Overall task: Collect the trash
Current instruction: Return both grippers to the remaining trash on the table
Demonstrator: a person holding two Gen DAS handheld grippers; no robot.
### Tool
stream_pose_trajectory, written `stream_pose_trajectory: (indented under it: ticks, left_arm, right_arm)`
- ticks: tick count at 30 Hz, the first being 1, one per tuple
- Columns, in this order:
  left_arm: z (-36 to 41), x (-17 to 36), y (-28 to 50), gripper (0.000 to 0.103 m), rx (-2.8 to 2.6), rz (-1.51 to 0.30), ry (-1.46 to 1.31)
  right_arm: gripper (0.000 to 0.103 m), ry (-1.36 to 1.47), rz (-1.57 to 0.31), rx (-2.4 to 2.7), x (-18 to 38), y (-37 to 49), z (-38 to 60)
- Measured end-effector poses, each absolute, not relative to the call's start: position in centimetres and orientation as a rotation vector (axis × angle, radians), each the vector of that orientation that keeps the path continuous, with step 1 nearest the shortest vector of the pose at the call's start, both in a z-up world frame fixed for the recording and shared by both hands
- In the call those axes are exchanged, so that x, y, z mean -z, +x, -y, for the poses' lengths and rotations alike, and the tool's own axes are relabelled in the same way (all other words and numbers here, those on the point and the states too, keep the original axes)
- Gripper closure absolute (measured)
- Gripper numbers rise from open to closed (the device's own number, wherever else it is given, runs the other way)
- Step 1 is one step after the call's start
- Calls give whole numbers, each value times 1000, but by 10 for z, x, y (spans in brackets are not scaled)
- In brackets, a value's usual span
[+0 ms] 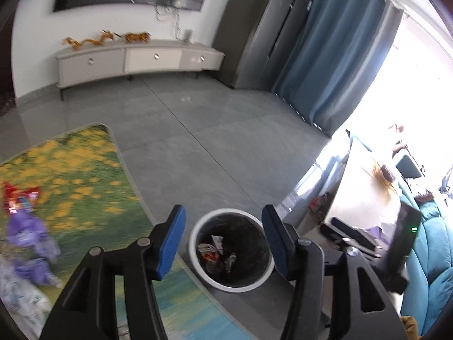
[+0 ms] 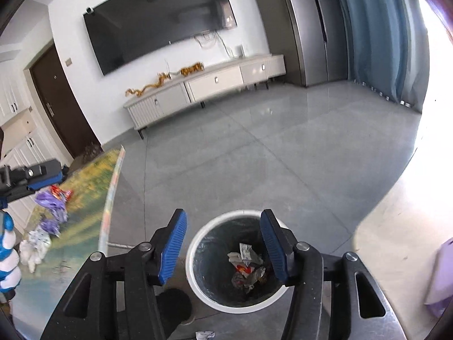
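Both my grippers hang spread wide and empty over the round white bin.

My left gripper [image 1: 223, 243] and right gripper [image 2: 223, 246] show ribbed blue pads on black arms, and between each pair I see the trash bin [image 2: 195, 280], dark-lined, with crumpled wrappers [image 2: 246, 266] at its bottom. Off to the left, on the glossy flower-print mat [image 1: 85, 170], lie a crinkled purple wrapper [image 1: 28, 235] and a red snack packet [image 1: 19, 198], well apart from both tools. A small scrap [image 2: 204, 335] lies on the grey tile just beside the bin.
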State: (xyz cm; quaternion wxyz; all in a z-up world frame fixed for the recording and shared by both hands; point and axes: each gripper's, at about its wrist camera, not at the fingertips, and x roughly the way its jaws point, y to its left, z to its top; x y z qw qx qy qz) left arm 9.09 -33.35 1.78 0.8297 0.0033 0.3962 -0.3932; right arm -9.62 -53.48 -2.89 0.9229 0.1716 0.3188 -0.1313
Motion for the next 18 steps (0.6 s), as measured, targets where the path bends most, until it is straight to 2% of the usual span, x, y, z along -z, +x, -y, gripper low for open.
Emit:
stream_pose_trajectory:
  ticks: [6, 18]
  left_arm:
    - [269, -58, 79, 41, 733, -711, -4]
    - [110, -109, 68, 40, 482, -506, -44]
  right_arm:
    - [42, 283, -544, 254, -35, -118, 501]
    - [30, 194, -419, 135, -107, -108, 409]
